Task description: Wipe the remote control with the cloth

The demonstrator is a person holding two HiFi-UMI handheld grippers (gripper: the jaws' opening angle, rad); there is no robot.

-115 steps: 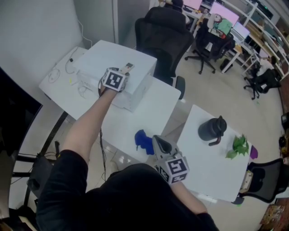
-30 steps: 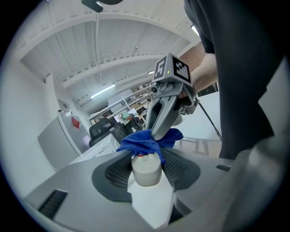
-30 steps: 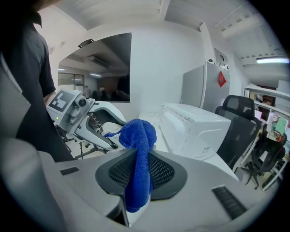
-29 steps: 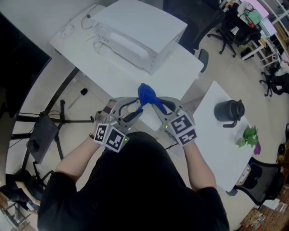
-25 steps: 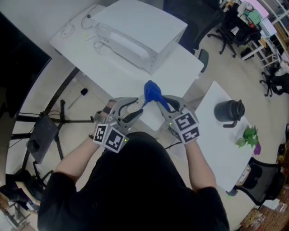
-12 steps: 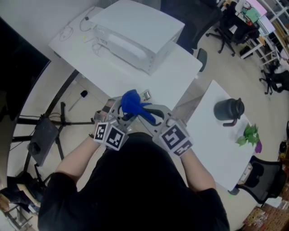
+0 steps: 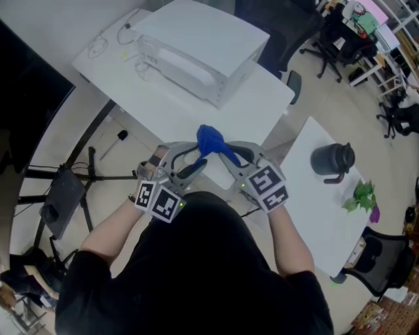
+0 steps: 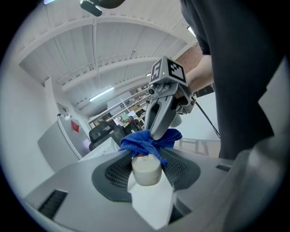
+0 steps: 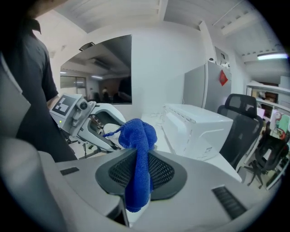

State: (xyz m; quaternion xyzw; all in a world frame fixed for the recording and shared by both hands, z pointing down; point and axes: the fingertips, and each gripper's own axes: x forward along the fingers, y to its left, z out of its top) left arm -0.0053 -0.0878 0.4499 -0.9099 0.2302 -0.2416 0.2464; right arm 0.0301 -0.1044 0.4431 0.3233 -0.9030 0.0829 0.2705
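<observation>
Clamping a small white plastic remote control (image 8: 146,168) end-on above the white tabletop's (image 7: 169,111) near edge, the left gripper (image 7: 192,161) meets the right gripper (image 7: 226,152), whose jaws pinch a crumpled blue cloth (image 7: 209,139) draped over the remote's far end

Head view, looking steeply down: L claw (image 7: 186,161) at left and R claw (image 7: 227,157) at right meet tip to tip over the near edge of a bench (image 7: 163,111). The remote control (image 8: 146,168) sits btwn the L claw's jaws. The cloth (image 7: 210,140) sits btwn the R claw's jaws and drapes over the remote's far end. A box (image 7: 196,49) stands on the bench's far part, w/ an office chair (image 7: 268,19) behind it. To the right (across a gap) a second bench (image 7: 308,216) carries a jug (image 7: 332,160), w/ a plant (image 7: 363,195) right of it. A stand (image 7: 65,193) is on the floor at left.
</observation>
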